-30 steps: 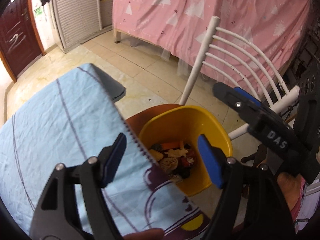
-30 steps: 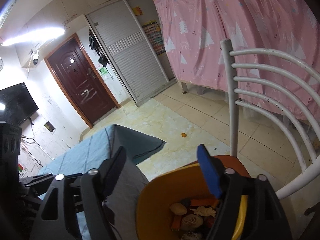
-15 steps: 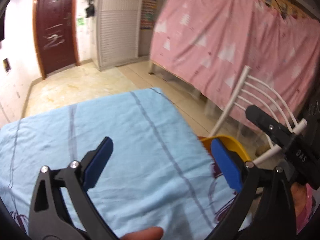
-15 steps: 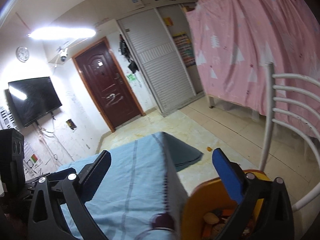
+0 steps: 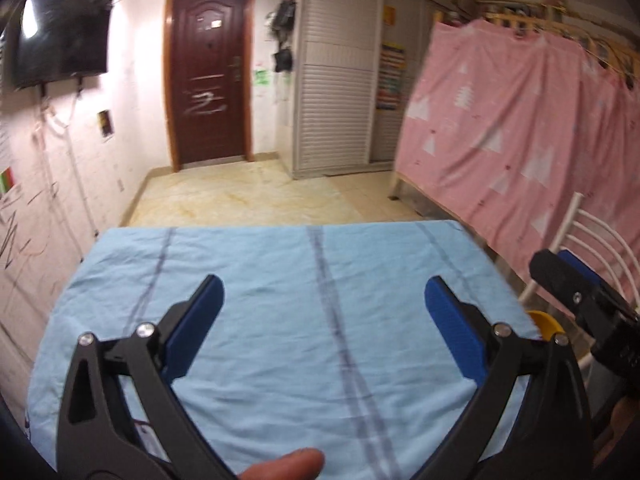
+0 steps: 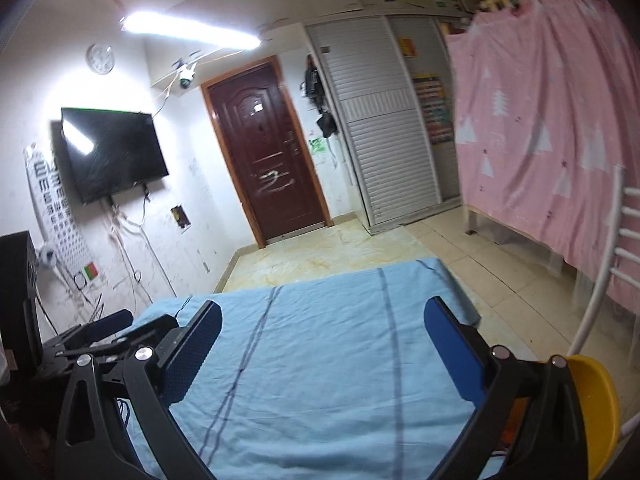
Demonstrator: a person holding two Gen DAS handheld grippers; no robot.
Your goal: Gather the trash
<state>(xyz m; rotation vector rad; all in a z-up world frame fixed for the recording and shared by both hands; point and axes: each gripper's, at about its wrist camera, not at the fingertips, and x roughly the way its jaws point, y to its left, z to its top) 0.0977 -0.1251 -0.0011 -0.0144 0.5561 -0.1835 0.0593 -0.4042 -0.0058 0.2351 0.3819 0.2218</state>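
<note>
My left gripper [image 5: 322,320] is open and empty above the table's light blue cloth [image 5: 280,280]. My right gripper [image 6: 322,344] is also open and empty over the same cloth [image 6: 320,340]. The yellow trash bin [image 6: 596,408] sits past the table's right edge, mostly hidden behind my right finger; only a sliver of its rim [image 5: 542,322] shows in the left wrist view. Its contents are hidden. The right gripper's body [image 5: 580,300] shows at the right of the left wrist view, and the left gripper's body [image 6: 92,340] at the left of the right wrist view.
A white chair [image 6: 616,264] stands right of the bin. A pink curtain [image 5: 520,140] hangs at the right. A brown door [image 5: 208,72], a slatted wardrobe [image 5: 340,80] and a wall television [image 6: 108,152] lie beyond the tiled floor [image 5: 248,196].
Both grippers have swung up and left from over the bin of trash to face the table. The bin has slid to the right edge of both views.
</note>
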